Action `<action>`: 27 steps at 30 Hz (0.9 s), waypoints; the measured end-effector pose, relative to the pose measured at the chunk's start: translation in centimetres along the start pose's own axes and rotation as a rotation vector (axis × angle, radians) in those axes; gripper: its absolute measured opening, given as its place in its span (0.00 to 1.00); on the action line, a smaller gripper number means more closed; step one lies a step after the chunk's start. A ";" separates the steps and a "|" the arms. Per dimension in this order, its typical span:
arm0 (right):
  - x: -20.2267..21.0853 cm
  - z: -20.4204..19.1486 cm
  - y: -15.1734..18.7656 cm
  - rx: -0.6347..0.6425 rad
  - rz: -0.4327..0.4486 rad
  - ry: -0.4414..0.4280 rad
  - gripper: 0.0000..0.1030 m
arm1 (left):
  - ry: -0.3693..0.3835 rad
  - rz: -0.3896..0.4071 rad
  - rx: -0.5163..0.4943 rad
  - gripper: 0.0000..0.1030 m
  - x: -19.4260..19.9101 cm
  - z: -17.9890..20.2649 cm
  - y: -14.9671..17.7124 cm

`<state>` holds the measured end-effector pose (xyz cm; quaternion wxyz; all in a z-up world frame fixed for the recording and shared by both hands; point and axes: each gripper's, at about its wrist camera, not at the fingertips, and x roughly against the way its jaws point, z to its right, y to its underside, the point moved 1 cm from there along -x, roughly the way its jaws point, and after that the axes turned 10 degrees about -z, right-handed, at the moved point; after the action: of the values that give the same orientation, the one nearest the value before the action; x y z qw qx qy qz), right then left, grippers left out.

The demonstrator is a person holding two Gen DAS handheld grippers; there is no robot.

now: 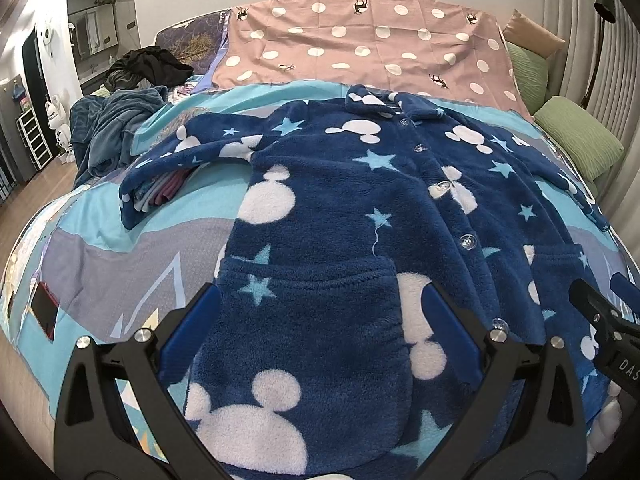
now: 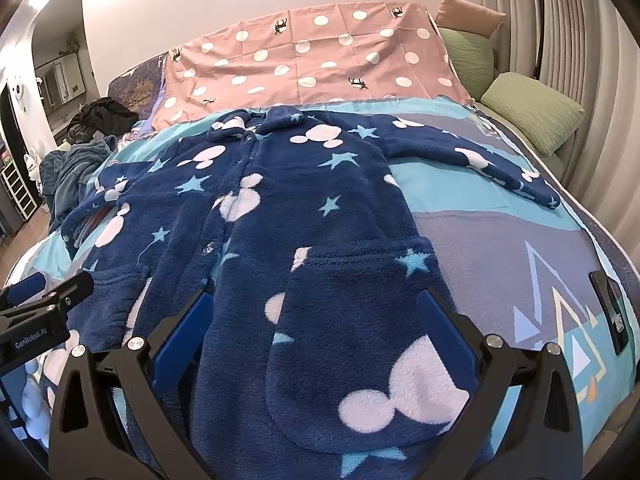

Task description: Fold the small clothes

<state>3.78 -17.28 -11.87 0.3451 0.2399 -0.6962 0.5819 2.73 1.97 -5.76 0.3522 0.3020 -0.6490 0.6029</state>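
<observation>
The fleece jacket (image 1: 340, 208) is deep navy, scattered with white mouse-head shapes and light blue stars, and closed down its front by clear buttons (image 1: 467, 241). Beneath the jacket, the bedspread (image 2: 500, 216) shows turquoise and grey-lilac bands with white-outlined triangles and small orange accents. Beyond the jacket's collar lies a dusty pink sheet (image 2: 320, 60) with white polka dots and small black animal figures. Past the jacket's right sleeve sit pale green pillows (image 2: 532, 108) and a tan cushion (image 2: 468, 14). Beyond its left sleeve lies a teal-grey blanket (image 1: 116, 124) with a black garment (image 1: 152, 64) behind. Each tool (image 1: 320, 340) (image 2: 316, 344) is black with blue pads.
</observation>
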 end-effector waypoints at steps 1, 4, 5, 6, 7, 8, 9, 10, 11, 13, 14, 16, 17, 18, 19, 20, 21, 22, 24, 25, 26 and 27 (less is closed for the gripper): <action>-0.1 0.0 0.0 -0.002 -0.002 0.001 0.99 | 0.001 0.001 0.000 0.98 0.0 0.0 0.1; -0.1 -0.1 0.0 -0.007 -0.011 0.003 0.99 | -0.006 0.000 0.003 0.98 0.0 0.1 0.1; -0.1 -0.2 0.0 -0.006 -0.013 0.005 0.99 | -0.007 0.002 0.009 0.98 0.0 0.0 0.2; -0.1 -0.2 0.0 -0.006 -0.012 0.006 0.99 | -0.004 0.004 0.013 0.98 0.0 -0.2 0.3; -0.1 -0.2 0.0 -0.005 -0.011 0.006 0.99 | -0.001 0.006 0.016 0.98 -0.1 -0.2 0.3; -0.1 -0.2 0.0 -0.005 -0.011 0.006 0.99 | 0.002 0.006 0.017 0.98 -0.2 -0.3 0.4; -0.1 -0.2 -0.1 -0.006 -0.011 0.006 0.99 | 0.002 0.005 0.016 0.98 -0.2 -0.4 0.4; -0.1 -0.2 -0.1 -0.006 -0.011 0.006 0.99 | 0.000 0.007 0.012 0.98 -0.2 -0.3 0.5; -0.1 -0.2 -0.1 -0.008 -0.011 0.006 0.99 | -0.002 0.011 0.009 0.98 -0.2 -0.3 0.5; -0.1 -0.2 -0.1 -0.011 -0.013 0.004 0.99 | -0.005 0.016 0.008 0.98 -0.1 -0.4 0.6; -0.1 -0.3 -0.1 -0.011 -0.012 0.005 0.99 | -0.005 0.017 0.008 0.98 -0.1 -0.3 0.6; 0.0 -0.3 -0.1 0.000 -0.013 0.012 0.99 | -0.005 0.019 0.010 0.98 0.0 -0.4 0.7; 0.1 -0.2 -0.1 0.004 -0.011 0.016 0.99 | -0.005 0.022 0.010 0.98 0.0 -0.3 0.7; 0.1 -0.3 -0.1 0.008 -0.009 0.020 0.99 | -0.005 0.022 0.009 0.98 0.0 -0.4 0.6; 0.2 -0.3 -0.1 0.009 -0.007 0.023 0.99 | -0.006 0.023 0.009 0.98 0.0 -0.4 0.7; 0.2 -0.2 -0.1 0.008 -0.007 0.023 0.99 | -0.003 0.024 0.009 0.98 0.1 -0.3 0.7; 0.2 -0.1 -0.1 0.006 -0.007 0.021 0.99 | 0.000 0.025 0.009 0.98 0.1 -0.4 0.7; 0.2 -0.1 -0.1 0.002 -0.007 0.020 0.99 | 0.002 0.026 0.006 0.98 0.1 -0.3 0.7; 0.1 0.0 -0.1 -0.003 -0.007 0.022 0.99 | 0.006 0.025 -0.003 0.98 0.1 -0.2 0.7; 0.2 0.1 0.0 -0.006 -0.008 0.021 0.99 | 0.007 0.026 -0.007 0.98 0.1 -0.2 0.7; 0.1 0.2 0.0 -0.009 -0.009 0.022 0.99 | 0.008 0.028 -0.010 0.98 0.1 -0.1 0.8; 0.1 0.2 0.0 -0.011 -0.010 0.022 0.99 | 0.008 0.029 -0.012 0.98 0.1 -0.1 0.7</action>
<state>3.70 -17.47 -11.79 0.3572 0.2351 -0.6944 0.5787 2.08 2.12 -6.09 0.3477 0.2882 -0.6556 0.6052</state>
